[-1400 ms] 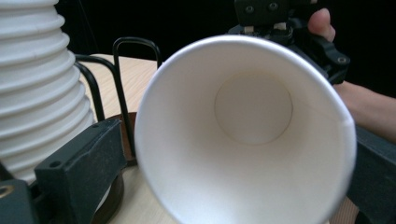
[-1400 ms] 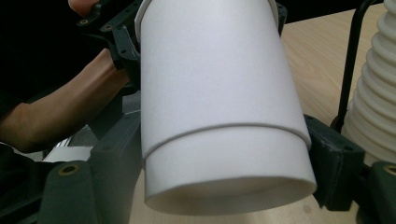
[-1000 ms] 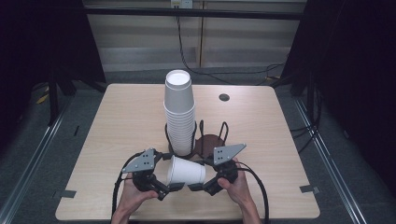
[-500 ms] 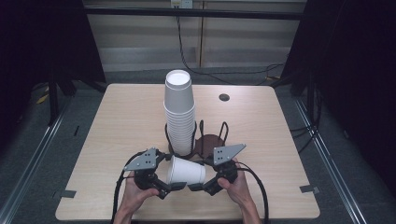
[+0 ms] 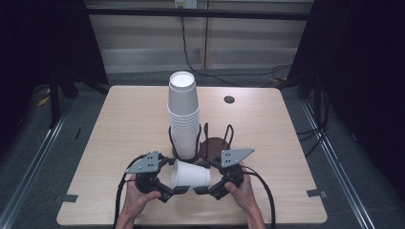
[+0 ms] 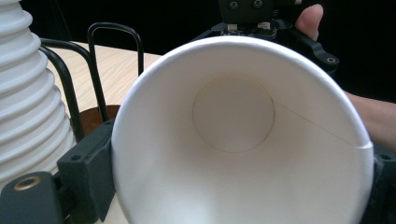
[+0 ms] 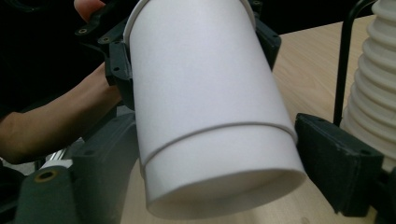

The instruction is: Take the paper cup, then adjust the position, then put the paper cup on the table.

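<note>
A white paper cup [image 5: 190,175] lies on its side above the table's front edge, held between both grippers. My left gripper [image 5: 173,178] is shut on its rim end, and the left gripper view looks straight into the open mouth [image 6: 233,140]. My right gripper [image 5: 204,177] is shut on its base end [image 7: 219,186]. In the right gripper view a rim line [image 7: 210,133] runs around the cup's middle, as if one cup sits inside another. A tall stack of white cups [image 5: 183,114] stands upright in a black wire holder [image 5: 228,136] just behind.
The holder has a round brown base [image 5: 216,145] with its right side unoccupied. A small dark hole [image 5: 229,99] sits at the table's back right. The light wood table [image 5: 119,129] is bare on the left. Cables trail from both grippers.
</note>
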`<state>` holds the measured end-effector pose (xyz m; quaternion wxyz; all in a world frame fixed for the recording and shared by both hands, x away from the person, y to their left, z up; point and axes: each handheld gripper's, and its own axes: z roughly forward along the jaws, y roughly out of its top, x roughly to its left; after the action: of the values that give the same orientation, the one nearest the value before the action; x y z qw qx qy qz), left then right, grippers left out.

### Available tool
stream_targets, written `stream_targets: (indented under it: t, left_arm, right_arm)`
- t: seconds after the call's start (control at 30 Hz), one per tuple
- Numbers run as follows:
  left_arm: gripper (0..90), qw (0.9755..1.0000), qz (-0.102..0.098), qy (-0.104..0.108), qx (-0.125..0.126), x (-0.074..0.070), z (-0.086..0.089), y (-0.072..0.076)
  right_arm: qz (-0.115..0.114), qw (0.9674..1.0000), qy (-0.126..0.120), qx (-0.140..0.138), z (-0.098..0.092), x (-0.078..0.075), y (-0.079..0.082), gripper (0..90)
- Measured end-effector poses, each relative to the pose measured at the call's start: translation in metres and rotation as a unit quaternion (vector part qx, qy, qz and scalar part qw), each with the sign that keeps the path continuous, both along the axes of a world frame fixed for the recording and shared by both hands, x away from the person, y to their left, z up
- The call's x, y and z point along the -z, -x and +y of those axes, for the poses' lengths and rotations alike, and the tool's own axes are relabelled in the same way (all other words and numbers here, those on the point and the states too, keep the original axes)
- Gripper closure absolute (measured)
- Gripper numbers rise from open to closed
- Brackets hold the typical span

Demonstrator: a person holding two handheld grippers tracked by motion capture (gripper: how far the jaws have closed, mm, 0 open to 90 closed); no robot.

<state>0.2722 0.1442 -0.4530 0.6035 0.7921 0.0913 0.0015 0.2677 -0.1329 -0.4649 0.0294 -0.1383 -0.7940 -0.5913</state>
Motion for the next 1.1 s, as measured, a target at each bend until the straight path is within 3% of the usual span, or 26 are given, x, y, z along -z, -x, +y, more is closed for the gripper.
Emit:
stream_targets:
  t: [0.17,0.27,0.47,0.6,0.73,0.87,0.93,1.1]
  left_arm:
    - [9.7,0.9999,0.003,-0.003,-0.011,-0.002,0.005,-0.001]
    - [9.5,0.9995,0.006,-0.017,-0.026,-0.001,0.009,-0.003]
    - [9.4,0.9988,0.012,-0.025,-0.040,-0.004,0.020,-0.006]
    - [9.3,0.9982,0.012,-0.035,-0.047,-0.006,0.027,-0.006]
    - [9.3,0.9971,0.009,-0.049,-0.057,-0.010,0.031,-0.008]
    - [9.2,0.9964,0.011,-0.056,-0.063,-0.013,0.037,-0.010]
    - [9.2,0.9958,0.015,-0.059,-0.068,-0.013,0.041,-0.011]
    - [9.0,0.9935,0.022,-0.075,-0.083,-0.013,0.051,-0.015]
  right_arm:
    - [-0.012,0.9995,-0.005,0.029,-0.002,0.000,0.003,12.9]
    - [-0.014,0.9986,-0.012,0.050,-0.006,0.003,0.004,13.0]
    - [-0.019,0.9943,-0.017,0.104,-0.015,0.010,0.009,13.0]
    - [-0.027,0.9866,-0.026,0.159,-0.023,0.015,0.013,13.1]
    - [-0.036,0.9828,-0.015,0.181,-0.026,0.018,0.015,13.1]
    - [-0.053,0.9745,-0.014,0.218,-0.029,0.020,0.016,13.0]
    - [-0.056,0.9722,-0.003,0.227,-0.030,0.022,0.015,13.0]
    - [-0.075,0.9653,-0.014,0.250,-0.036,0.027,0.016,12.9]
